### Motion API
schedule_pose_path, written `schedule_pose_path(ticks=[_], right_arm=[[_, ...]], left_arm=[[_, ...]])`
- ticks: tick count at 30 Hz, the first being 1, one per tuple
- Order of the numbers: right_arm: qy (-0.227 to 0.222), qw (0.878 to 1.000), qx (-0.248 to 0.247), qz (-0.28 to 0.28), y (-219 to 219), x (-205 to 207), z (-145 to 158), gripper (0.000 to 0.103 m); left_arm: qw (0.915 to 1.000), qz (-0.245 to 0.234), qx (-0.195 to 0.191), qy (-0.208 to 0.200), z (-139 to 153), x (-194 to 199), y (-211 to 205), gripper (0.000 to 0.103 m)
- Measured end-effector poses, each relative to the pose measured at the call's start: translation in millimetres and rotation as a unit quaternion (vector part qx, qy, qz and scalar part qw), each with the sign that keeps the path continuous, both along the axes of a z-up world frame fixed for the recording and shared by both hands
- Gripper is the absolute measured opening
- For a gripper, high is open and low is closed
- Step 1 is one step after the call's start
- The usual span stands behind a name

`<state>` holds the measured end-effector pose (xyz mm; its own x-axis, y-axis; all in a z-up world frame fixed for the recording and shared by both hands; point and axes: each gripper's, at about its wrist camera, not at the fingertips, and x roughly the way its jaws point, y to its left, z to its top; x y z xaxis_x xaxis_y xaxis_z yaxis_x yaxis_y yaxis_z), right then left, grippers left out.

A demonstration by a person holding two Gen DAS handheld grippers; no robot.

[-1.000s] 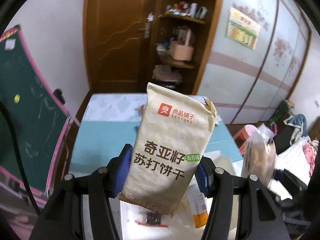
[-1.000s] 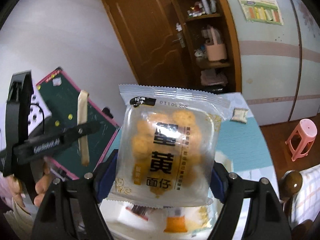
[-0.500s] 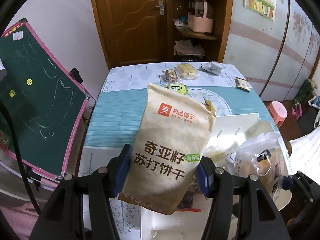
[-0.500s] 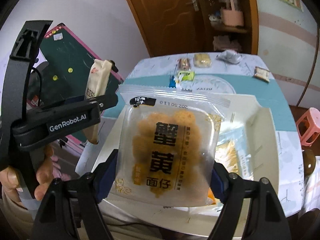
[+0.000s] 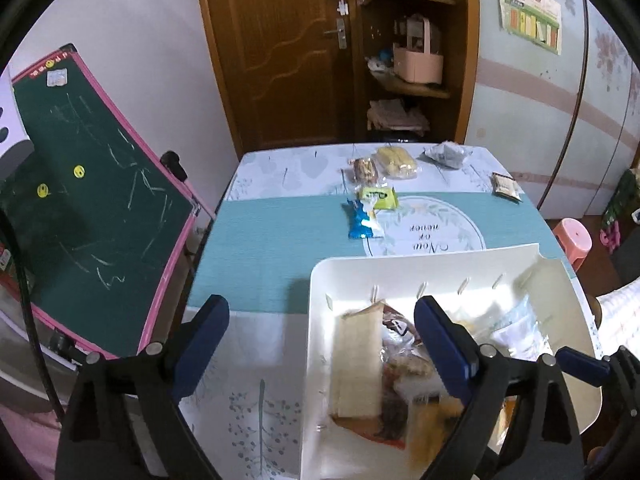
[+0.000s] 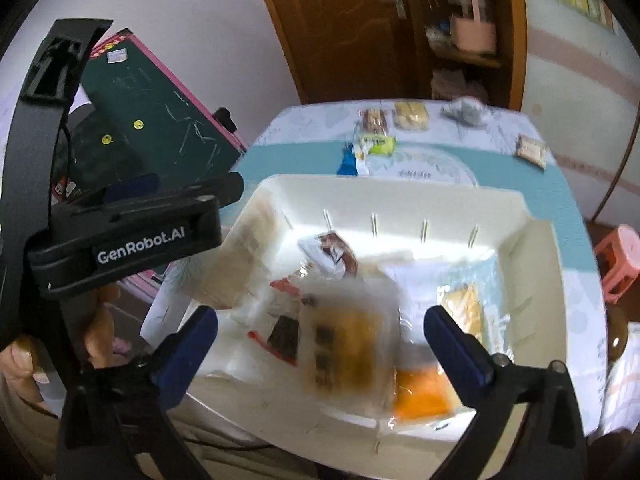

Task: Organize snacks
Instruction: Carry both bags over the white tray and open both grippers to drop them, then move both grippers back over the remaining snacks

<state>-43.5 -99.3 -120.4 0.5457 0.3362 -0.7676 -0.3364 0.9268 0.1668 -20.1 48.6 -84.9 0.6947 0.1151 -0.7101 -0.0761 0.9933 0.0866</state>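
- Both packets have left the grippers since the earlier frames: the beige cracker packet point(image 5: 358, 364) and the clear packet of yellow snacks point(image 6: 344, 352), each clamped upright a second ago, now lie in the white bin point(image 5: 420, 276).
- Table point(image 5: 256, 240) with a teal runner fills both views; the white bin stands at its near end, well apart from the loose snacks at the far end.
- A green chalkboard point(image 5: 92, 200) with a pink frame leans beside the table's left edge.
- White bin: the beige cracker packet lies flat along its left side; the clear packet is blurred in the right wrist view, over other wrappers, with an orange packet point(image 6: 420, 394) just beside it.
- Left gripper point(image 5: 322, 344): jaws opening and spread wide, one blue pad over the bare table outside the bin, the other over the bin's contents; the beige packet lies below between them, touched by neither.
- Right gripper point(image 6: 320, 338): jaws opening, released; the clear packet sits between the pads without contact.
- A hand point(image 6: 24, 356) grasps the left gripper's handle at the left edge of the right wrist view.
- Far end of the table: a yellow snack bag point(image 5: 396, 162), a brown one point(image 5: 365, 170), a grey wrapper point(image 5: 448, 155), a small tan packet point(image 5: 506, 187), a green packet point(image 5: 378, 197) and a blue packet point(image 5: 362, 220).
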Motion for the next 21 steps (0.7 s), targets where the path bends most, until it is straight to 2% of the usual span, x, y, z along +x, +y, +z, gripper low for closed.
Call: schedule_pose_path(ticks=[6, 21], right_arm=[[-0.016, 1.000, -0.005, 0.007, 3.6, -3.6, 3.5, 0.103], [-0.015, 1.000, -0.004, 0.007, 4.2, -4.5, 4.6, 0.103]], left_arm=[[0.9999, 0.001, -0.010, 0.001, 0.1, 0.1, 1.2, 0.093], [0.9999, -0.010, -0.009, 0.005, -3.3, -1.7, -7.8, 0.093]])
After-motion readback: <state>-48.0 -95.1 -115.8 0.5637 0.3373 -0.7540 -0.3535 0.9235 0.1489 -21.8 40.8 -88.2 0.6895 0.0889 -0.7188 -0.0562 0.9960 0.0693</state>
